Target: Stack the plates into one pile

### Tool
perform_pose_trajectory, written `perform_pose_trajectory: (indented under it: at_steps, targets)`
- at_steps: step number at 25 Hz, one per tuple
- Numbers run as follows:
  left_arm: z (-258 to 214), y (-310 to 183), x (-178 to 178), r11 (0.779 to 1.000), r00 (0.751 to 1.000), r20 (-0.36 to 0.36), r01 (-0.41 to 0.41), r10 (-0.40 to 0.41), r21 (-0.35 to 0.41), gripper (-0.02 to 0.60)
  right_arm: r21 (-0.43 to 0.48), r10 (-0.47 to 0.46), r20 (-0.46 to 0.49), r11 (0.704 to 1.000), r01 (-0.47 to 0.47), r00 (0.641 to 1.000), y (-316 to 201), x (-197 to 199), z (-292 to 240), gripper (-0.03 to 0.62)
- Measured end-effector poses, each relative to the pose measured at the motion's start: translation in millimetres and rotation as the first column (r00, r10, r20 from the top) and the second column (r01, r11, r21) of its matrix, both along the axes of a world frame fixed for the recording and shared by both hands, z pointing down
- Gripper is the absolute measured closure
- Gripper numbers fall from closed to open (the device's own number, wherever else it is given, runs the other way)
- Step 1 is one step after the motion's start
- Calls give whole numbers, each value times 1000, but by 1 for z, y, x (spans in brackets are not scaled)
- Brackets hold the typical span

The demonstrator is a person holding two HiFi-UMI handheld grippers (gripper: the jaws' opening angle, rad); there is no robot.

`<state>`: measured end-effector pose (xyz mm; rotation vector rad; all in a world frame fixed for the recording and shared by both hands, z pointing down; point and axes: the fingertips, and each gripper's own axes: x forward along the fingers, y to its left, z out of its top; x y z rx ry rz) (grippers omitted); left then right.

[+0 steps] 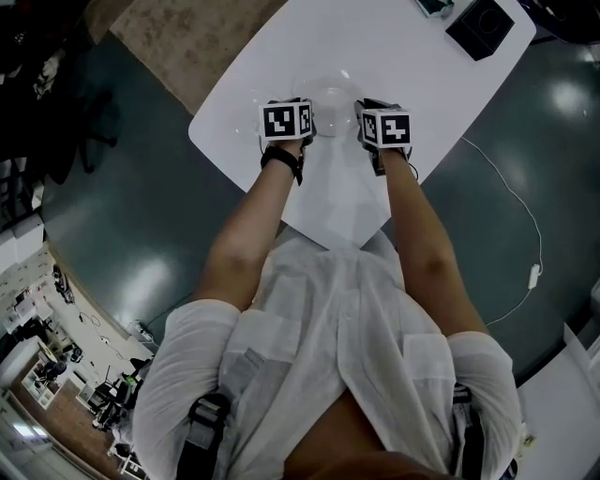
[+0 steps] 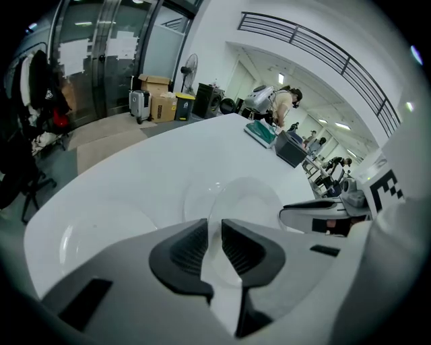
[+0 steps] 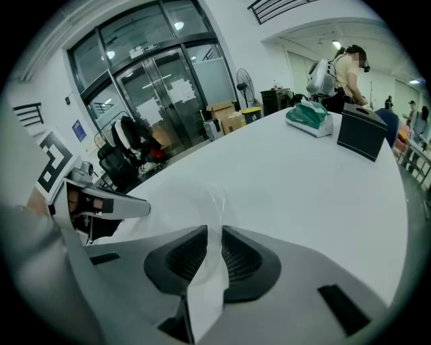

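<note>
The left gripper (image 2: 214, 232) had its jaws almost together, pinched on the thin rim of a clear plate (image 2: 248, 201). The right gripper (image 3: 214, 239) gripped the opposite rim the same way, its jaws parted only by the edge between them. So the plate lay straight ahead of both sets of jaws, carried between the two grippers, which faced each other across it. Neither hand was nearer than the other. Being round, it had no long axis; the line that mattered ran rim to rim, from one gripper to the other.

The plate was transparent and shallow, hard to pick out against the white surface (image 1: 403, 66) except by its bright edge and a few glints. In the head view it seemed to sit just above the surface, roughly level, though I could not tell whether it touched.

Off to the left in the left gripper view, a faint round outline on the surface looked like a second plate (image 2: 94, 226), also clear. In my judgement the coming move depended on bringing the carried plate over that one, centred, before either grip loosened.

Farther off, a black box (image 1: 480, 26) stood near the far edge.
</note>
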<state>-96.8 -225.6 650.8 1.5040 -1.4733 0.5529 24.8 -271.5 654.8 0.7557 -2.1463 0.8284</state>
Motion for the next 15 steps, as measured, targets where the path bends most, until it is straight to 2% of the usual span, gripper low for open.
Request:
perform_pose_trajectory:
  at_steps: [5,10,12,15]
  targets:
    - [2,-10,-5,1000,1000,-27,15,-15,8,511,-12,-1,22,1000,2,1000,-5,-15,-1,510]
    - [-2,-21,-13,1000,1000,-19,-19,19,2,511,25,-59,-30,998,59,998,-10,-25,-5,514]
    - [-5,-27,-14,1000,999,-24,-22,23,18,522,39,-67,-27,997,68,997,-13,-25,-7,551]
    - [-13,-34,-14,998,999,-17,-45,46,35,538,66,-86,-37,994,89,996,-19,-30,-13,556]
